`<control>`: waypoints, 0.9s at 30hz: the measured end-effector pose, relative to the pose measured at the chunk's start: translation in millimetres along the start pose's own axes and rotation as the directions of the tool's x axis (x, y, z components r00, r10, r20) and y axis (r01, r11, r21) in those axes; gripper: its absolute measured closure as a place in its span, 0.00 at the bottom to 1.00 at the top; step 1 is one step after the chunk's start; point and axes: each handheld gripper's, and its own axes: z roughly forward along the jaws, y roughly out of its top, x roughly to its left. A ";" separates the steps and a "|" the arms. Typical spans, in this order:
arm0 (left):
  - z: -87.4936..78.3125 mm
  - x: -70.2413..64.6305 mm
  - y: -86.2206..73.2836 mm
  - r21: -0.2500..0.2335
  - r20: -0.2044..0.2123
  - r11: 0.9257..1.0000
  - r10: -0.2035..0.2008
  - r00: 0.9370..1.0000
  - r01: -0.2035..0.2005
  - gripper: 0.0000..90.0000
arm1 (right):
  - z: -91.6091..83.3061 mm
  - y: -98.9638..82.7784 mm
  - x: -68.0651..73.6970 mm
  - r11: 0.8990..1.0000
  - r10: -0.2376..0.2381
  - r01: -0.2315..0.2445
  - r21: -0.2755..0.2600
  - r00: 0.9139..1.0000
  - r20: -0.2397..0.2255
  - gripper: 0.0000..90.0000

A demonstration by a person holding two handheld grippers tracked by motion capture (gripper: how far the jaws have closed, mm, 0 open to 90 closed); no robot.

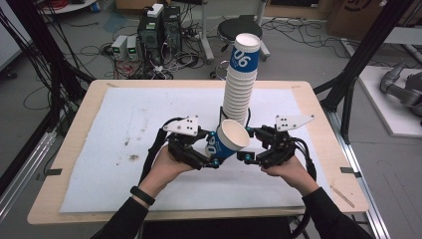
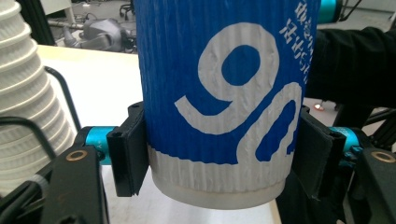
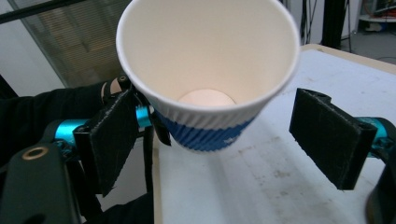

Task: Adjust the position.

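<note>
High view: my left hand-held gripper (image 1: 215,149) is clamped on the lower body of a single blue-and-white paper cup (image 1: 228,140), which is held clear of the counter (image 1: 99,199) and tipped with its mouth toward the right. My right hand-held gripper (image 1: 247,144) stands just beside that mouth with its jaws apart, holding nothing. The tall cup stack (image 1: 240,82) rises just behind both, on the far side, leaning slightly. Main risk, in my judgement: either hand drifting far-ward could knock the stack over, since it is tall and narrow at the base. Left gripper view: the paper cup (image 2: 224,102) sits between my left hand-held gripper's (image 2: 219,163) two pads, both pressing on the ribbed wall near the cup's base; the cup stack (image 2: 28,102) is close at the left. Second risk: the wall is thin paper, and a hard squeeze here could dent it, while a light one could let the cup rotate or slip. Right gripper view: the open mouth of the paper cup (image 3: 210,56) faces my right hand-held gripper (image 3: 224,140), between and a little beyond its spread pads, neither touching. Third risk: closing on the rim from this side may crush it oval.
</note>
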 end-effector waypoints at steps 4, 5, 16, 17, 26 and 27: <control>4.6 -1.7 -0.6 -0.004 0.015 1.000 0.003 1.000 -0.003 0.33 | 4.3 -0.3 2.3 0.999 0.011 -0.012 -0.036 1.000 -0.024 0.18; 6.1 -2.4 -1.1 -0.005 0.017 1.000 -0.005 1.000 0.005 0.33 | 4.9 -0.5 2.2 0.999 0.019 -0.020 -0.044 0.999 -0.026 0.18; 13.6 -1.7 -6.2 0.015 0.027 1.000 -0.025 0.999 0.025 0.33 | 6.5 -3.5 0.6 0.997 0.022 -0.025 -0.071 0.999 -0.041 0.24; 13.7 -1.8 -6.1 0.022 0.025 0.999 -0.026 0.999 0.025 0.33 | 6.7 -3.4 0.5 0.998 0.014 -0.017 -0.067 0.999 -0.038 0.24; 23.4 -5.5 -4.5 0.140 -0.014 0.990 -0.027 1.000 0.029 0.24 | 10.4 0.0 6.0 0.996 -0.068 0.067 0.058 0.997 0.024 0.25; 24.4 -6.1 -4.6 0.141 -0.020 0.989 -0.030 0.999 0.032 0.24 | 11.1 0.4 6.3 0.995 -0.072 0.070 0.071 0.997 0.027 0.25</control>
